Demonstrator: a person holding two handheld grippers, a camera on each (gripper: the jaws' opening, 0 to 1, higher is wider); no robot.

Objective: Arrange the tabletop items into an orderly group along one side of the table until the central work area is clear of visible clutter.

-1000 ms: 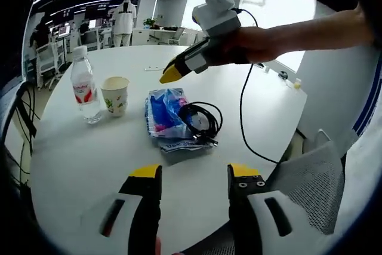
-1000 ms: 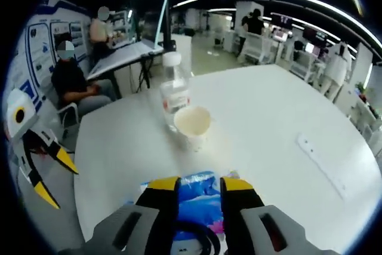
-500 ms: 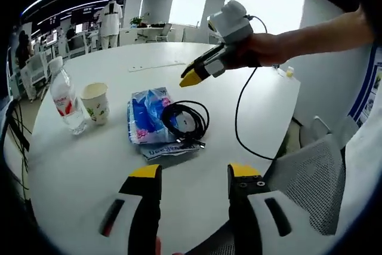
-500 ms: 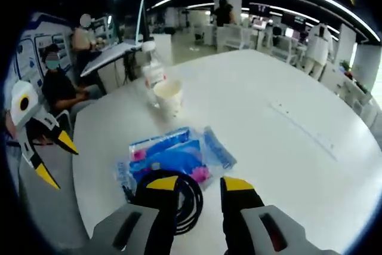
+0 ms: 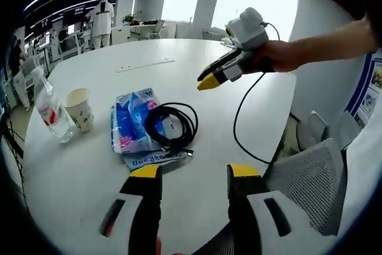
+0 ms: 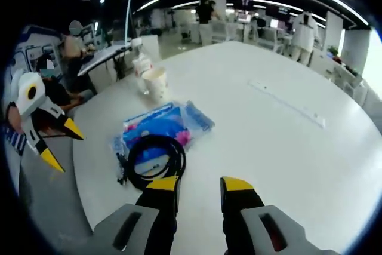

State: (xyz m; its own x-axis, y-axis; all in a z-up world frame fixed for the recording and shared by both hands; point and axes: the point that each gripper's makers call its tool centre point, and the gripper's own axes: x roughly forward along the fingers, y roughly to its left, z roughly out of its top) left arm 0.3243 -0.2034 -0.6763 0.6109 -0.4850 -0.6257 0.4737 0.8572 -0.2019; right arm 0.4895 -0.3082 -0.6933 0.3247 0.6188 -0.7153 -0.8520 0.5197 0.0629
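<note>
A black coiled cable [image 5: 170, 125] lies on a blue plastic packet [image 5: 128, 128] on the white round table [image 5: 197, 106]. To their left stand a paper cup [image 5: 79, 108] and a water bottle [image 5: 48, 107]. My left gripper [image 5: 194, 174] is open and empty, hovering at the table's near edge. A hand holds my right gripper [image 5: 206, 82] in the air, right of the cable. In the right gripper view my right gripper [image 6: 200, 184] stands open with a narrow gap, short of the cable [image 6: 152, 159] and packet [image 6: 158, 125]. The left gripper [image 6: 62, 144] is open at the left, off the table's edge.
A flat white strip [image 5: 143, 64] lies farther back on the table, also seen as the strip [image 6: 286, 104] at the right. A thin black cord [image 5: 239, 123] hangs from the right gripper. A grey mesh chair [image 5: 304, 177] stands by the table's edge. People and desks are in the background.
The right gripper has pulled back from above the packet, off to the cable's side. The left view has swung so the items sit further left. Nothing on the table has moved.
</note>
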